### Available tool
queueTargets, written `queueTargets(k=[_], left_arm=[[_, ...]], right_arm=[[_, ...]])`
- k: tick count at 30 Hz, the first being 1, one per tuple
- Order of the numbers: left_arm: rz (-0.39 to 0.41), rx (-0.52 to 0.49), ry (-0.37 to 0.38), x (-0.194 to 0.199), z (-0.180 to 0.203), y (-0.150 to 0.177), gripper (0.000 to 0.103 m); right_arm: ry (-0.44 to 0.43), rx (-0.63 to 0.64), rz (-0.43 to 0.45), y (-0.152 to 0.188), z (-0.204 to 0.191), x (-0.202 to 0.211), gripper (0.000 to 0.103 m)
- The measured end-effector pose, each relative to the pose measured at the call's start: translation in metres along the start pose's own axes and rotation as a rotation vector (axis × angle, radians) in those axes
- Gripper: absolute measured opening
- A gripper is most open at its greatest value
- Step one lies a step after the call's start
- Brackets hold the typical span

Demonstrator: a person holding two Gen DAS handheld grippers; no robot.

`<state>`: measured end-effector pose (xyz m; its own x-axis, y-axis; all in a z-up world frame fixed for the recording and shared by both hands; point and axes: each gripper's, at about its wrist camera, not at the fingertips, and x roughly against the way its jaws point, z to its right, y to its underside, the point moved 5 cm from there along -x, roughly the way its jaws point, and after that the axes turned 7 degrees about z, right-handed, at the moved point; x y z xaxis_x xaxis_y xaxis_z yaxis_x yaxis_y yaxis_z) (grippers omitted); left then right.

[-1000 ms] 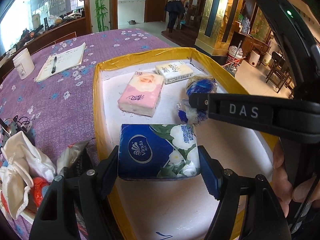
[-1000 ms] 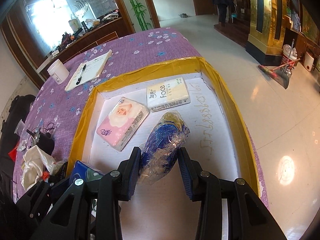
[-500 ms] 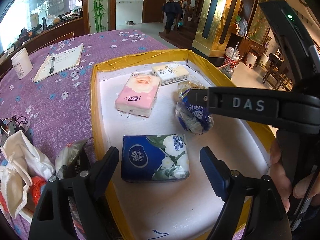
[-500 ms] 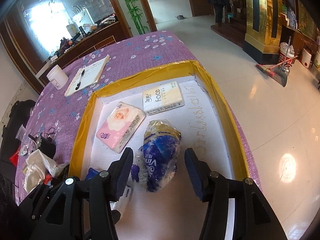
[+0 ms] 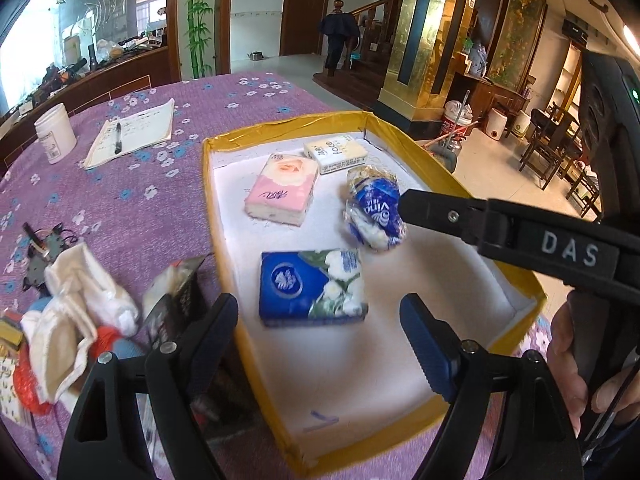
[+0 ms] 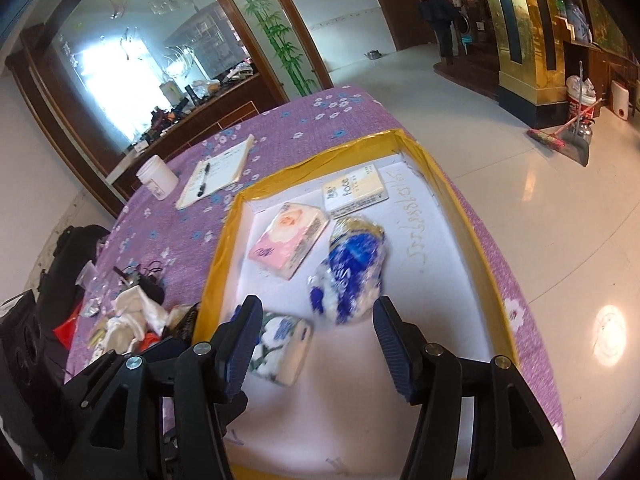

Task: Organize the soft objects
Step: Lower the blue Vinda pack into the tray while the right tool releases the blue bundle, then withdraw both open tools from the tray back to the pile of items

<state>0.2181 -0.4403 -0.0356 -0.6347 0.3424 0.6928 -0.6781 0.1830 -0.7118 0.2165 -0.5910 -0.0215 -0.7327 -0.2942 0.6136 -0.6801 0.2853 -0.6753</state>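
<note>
While both jaws stand apart and have just been opening, nothing is clamped in either. Left gripper [image 5: 320, 328] hangs just short of the blue tissue pack [image 5: 314, 284], which lies flat on the white floor of the yellow-rimmed tray [image 5: 224, 240]. Right gripper [image 6: 316, 340] sits clear of the crinkled blue roll pack [image 6: 352, 268], resting loose mid-tray. Pink tissue pack [image 5: 282, 190] and yellow tissue pack [image 5: 335, 153] lie toward the far end, near each other. Rags [image 5: 76, 312] heaped on the purple tabletop [image 5: 132, 200], left of the tray.
</note>
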Motion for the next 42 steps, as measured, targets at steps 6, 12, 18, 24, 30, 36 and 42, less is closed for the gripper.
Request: queueTargets(k=[6, 12, 18, 24, 30, 36, 42], left_arm=[[0.027, -0.003, 0.004, 0.028, -0.008, 0.013, 0.082], [0.057, 0.022, 0.014, 0.059, -0.023, 0.029, 0.082], [0.107, 0.043, -0.005, 0.099, -0.051, 0.051, 0.082], [0.201, 0.119, -0.159, 0.15, -0.114, 0.081, 0.084], [0.257, 0.185, -0.391, 0.181, -0.193, 0.108, 0.086], [0.27, 0.295, -0.51, 0.182, -0.259, 0.129, 0.087], [0.345, 0.426, -0.481, 0.191, -0.282, 0.137, 0.087]], right_arm=[[-0.068, -0.004, 0.009, 0.022, -0.023, 0.014, 0.062], [-0.114, 0.046, 0.004, 0.044, -0.055, 0.021, 0.062], [-0.167, 0.121, -0.01, 0.064, -0.093, 0.02, 0.062], [-0.285, 0.232, -0.033, 0.082, -0.152, 0.007, 0.062], [-0.4, 0.36, -0.09, 0.101, -0.232, -0.021, 0.063], [-0.454, 0.434, -0.097, 0.113, -0.28, -0.042, 0.063], [-0.443, 0.466, -0.102, 0.116, -0.302, -0.074, 0.063]])
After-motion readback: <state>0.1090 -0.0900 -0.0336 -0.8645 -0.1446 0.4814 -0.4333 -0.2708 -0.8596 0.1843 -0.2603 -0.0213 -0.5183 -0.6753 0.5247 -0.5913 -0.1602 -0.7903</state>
